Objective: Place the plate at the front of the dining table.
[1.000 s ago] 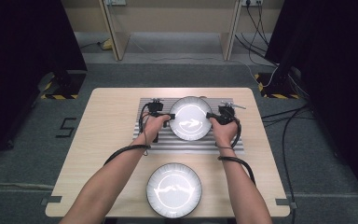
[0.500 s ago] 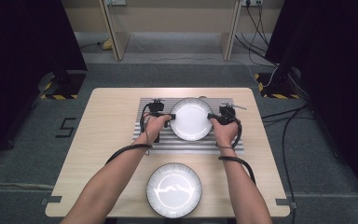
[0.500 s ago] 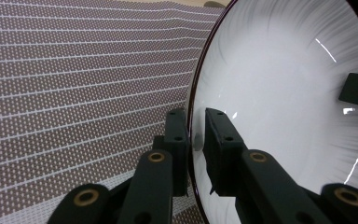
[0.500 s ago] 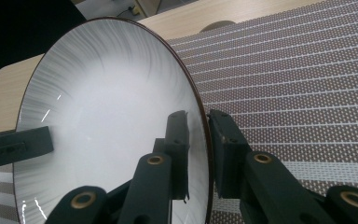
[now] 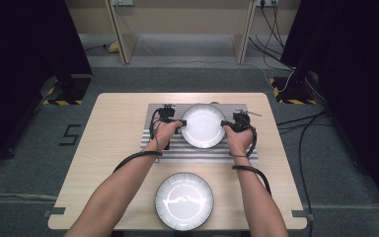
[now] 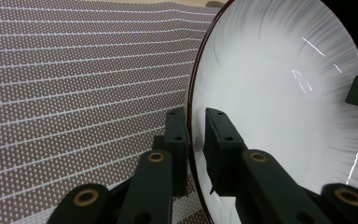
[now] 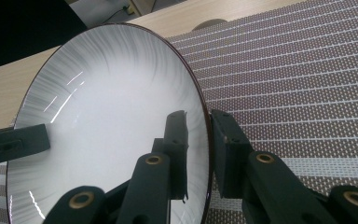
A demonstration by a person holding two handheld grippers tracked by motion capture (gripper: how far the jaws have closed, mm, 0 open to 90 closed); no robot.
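1. Plate (image 5: 203, 125): a round, glossy white ceramic plate with fine grey streaks radiating toward a thin dark rim is held over the striped placemat (image 5: 177, 150), between the two grippers, at the far middle of the surface (image 5: 108, 148).
2. In the left gripper view the plate (image 6: 279, 107) is seen tilted, its shallow bowl facing the camera and catching bright reflections.
3. The left gripper (image 5: 176, 123) is pinched on the plate's left edge; in its own view the two black jaws are seen standing on either side of the rim, close together, one behind the plate and one on its glazed face.
4. The right gripper (image 5: 225, 124) is set on the opposite edge; in the right gripper view one jaw lies on the white face of the plate (image 7: 107, 130) and the other behind the rim. Its jaws have just been opening slightly, with the rim between them, and a narrow gap seems to show at the outer jaw.
5. The placemat is rectangular and woven, with a dotted mesh texture; brown-grey bands are divided by thin pale lines, as seen in the left gripper view (image 6: 74, 93).
6. A second plate (image 5: 184, 201), round and of the same streaked white glaze with a dark rim, lies flat on the pale wood-grain surface near the front edge, well apart from the placemat, between the person's forearms.
7. Black cables are seen trailing from both grippers along the forearms.
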